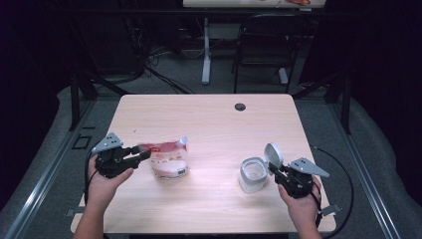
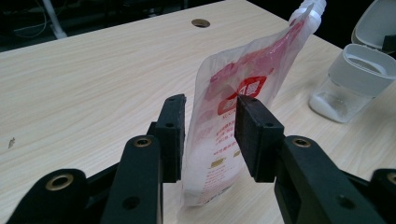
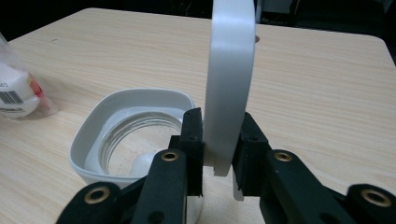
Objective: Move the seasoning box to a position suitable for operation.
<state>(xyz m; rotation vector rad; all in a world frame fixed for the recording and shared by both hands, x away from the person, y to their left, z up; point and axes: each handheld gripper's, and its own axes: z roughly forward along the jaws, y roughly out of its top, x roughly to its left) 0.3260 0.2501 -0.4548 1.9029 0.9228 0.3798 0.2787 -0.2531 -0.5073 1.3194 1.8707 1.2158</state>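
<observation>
Refill prep: pouch and jar lid both being gripped.
Left gripper (image 1: 142, 153) fingers clamping pouch (image 2: 243, 107) upright between them; right gripper (image 1: 272, 168) fingers pinching jar (image 1: 253, 174) lid (image 3: 229, 79), holding it open. Pouring not yet begun.

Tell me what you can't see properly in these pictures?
- Pouch print: too small in the high view, blurred in the left gripper view.
- Pouch spout: cut off by the top edge in the left gripper view.
- Lid top: cut off by the top edge in the right gripper view.
- Jar bottom: partly hidden by the right claw.
</observation>
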